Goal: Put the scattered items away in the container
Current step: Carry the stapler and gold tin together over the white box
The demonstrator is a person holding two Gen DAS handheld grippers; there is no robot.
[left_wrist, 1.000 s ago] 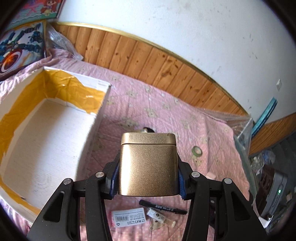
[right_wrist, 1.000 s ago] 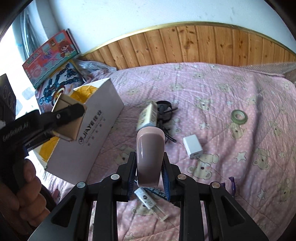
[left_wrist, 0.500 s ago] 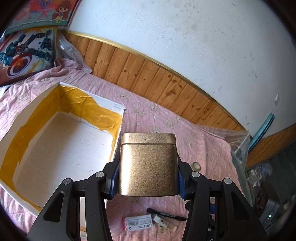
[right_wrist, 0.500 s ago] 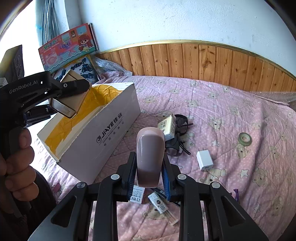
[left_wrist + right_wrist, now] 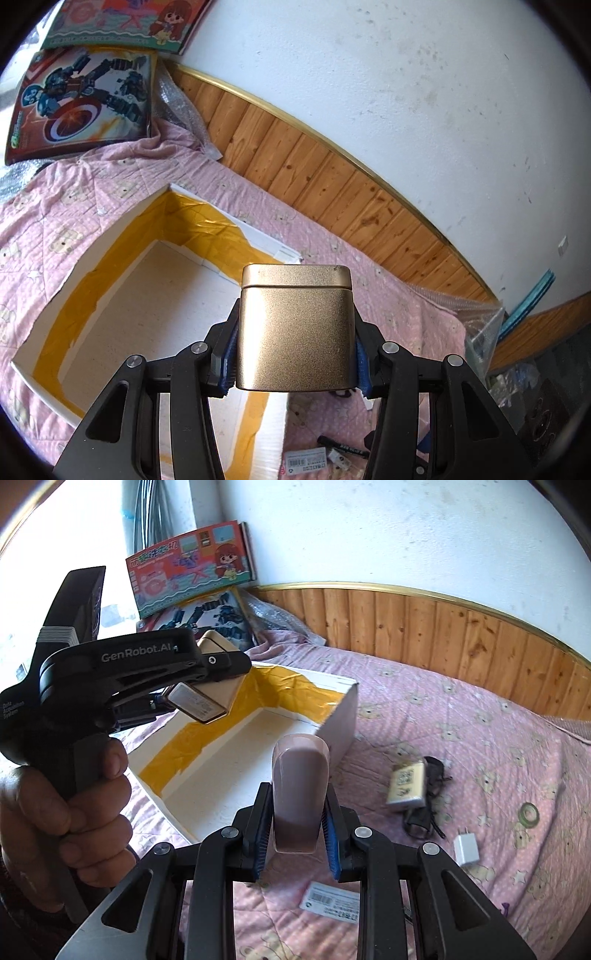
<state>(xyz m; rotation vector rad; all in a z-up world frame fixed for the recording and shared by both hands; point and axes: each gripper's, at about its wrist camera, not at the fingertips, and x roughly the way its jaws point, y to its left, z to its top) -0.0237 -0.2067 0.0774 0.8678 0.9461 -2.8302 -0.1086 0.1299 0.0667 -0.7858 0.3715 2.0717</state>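
Clamping a gold tin (image 5: 295,328), the left tool (image 5: 295,363) presses its blue pads against both flat sides; the tin is squarish, matte and speckled, with a lipped lid, and fills the lower centre of the left view; the right tool (image 5: 298,836) grips a smooth mauve-pink rounded case (image 5: 299,790), standing upright at the lower centre of its own view; behind both lies the white cardboard box (image 5: 92,258), open-topped, lined with yellow tape, on the pink bear-print bed (image 5: 480,746); a charger (image 5: 466,849), tape ring (image 5: 528,812) and label card (image 5: 334,904) lie scattered at right. Compared with a second ago, the box has slid toward frame centre beneath both held things; both grips are unchanged.
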